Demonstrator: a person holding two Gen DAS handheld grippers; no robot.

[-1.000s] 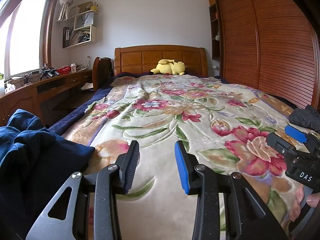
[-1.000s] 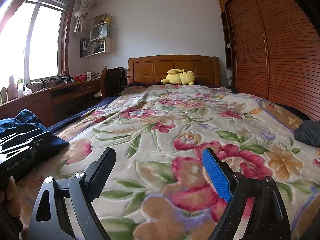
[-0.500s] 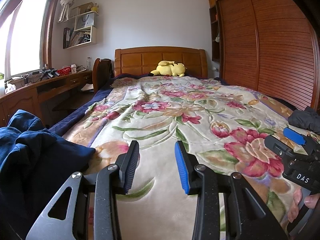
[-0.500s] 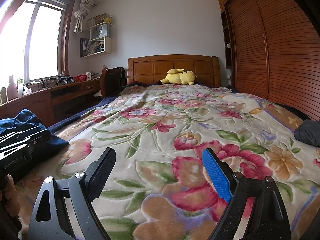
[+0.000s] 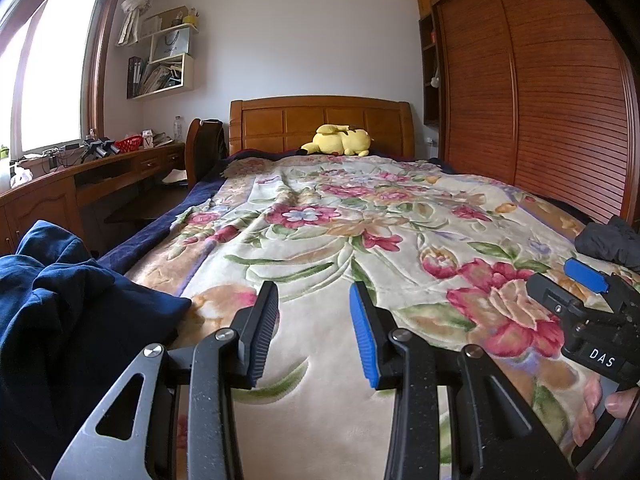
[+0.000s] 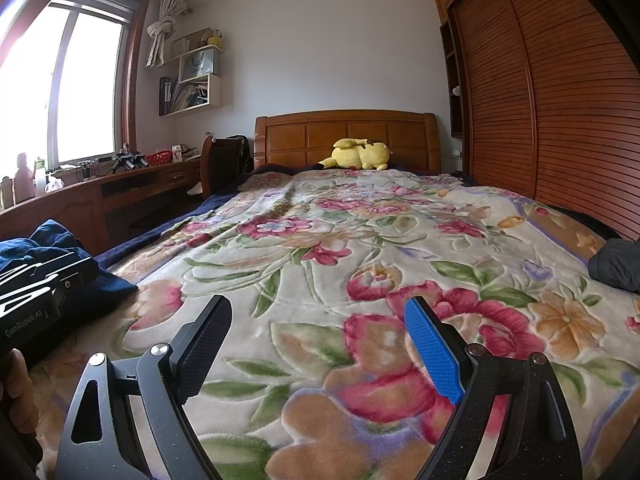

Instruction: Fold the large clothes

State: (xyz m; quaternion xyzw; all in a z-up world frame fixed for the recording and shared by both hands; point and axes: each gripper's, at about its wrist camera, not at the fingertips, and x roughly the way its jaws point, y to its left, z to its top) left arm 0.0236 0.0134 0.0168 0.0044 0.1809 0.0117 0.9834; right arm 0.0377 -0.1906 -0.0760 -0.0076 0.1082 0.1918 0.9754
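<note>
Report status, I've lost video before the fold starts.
Left gripper and right gripper open, empty. Navy garment heaped at left, untouched. Dark garment at right. Floral blanket between.

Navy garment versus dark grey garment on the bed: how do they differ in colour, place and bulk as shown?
The navy garment is deep blue; the dark grey garment is charcoal. The navy garment lies at the bed's left edge, beside the left gripper; the dark grey garment lies at the right edge, beyond the right gripper. The navy garment shows as a larger heap, though it is nearer that camera. Both are crumpled, unfolded and ungripped on the floral blanket.
</note>
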